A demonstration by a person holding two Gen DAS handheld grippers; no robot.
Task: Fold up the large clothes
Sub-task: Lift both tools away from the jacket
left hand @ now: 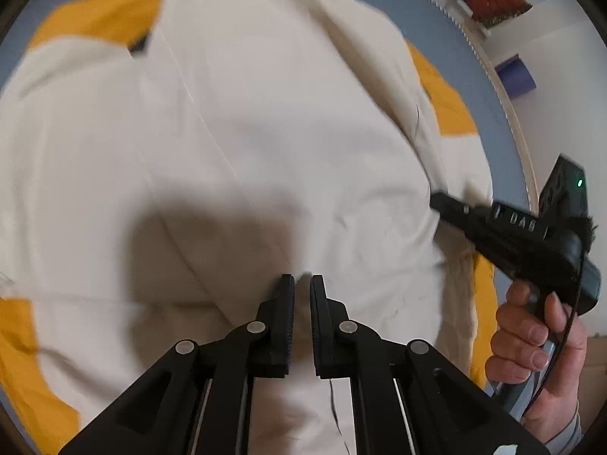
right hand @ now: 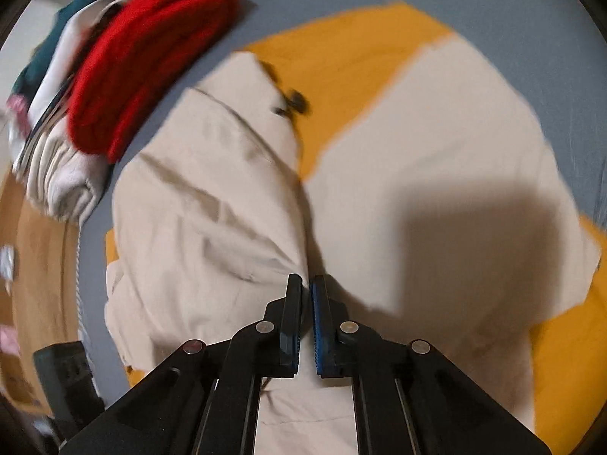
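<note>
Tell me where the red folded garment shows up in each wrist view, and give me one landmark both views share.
Left wrist view: a small dark-red patch at the far upper right edge looks like the red folded garment, but it is too small and blurred to be sure.
Right wrist view: upper left, on top of the stack of folded clothes, beside the spread garment.
Shared landmark: the cream and orange jacket lying on the grey-blue surface.

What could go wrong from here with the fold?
1. Both sets of jaws look nearly closed above the cream-and-yellow jacket, apparently holding nothing; either could pinch one layer and drag the fold crooked.
2. The pile of folded clothes sits close to the jacket; a wide sweep could knock it.
</note>
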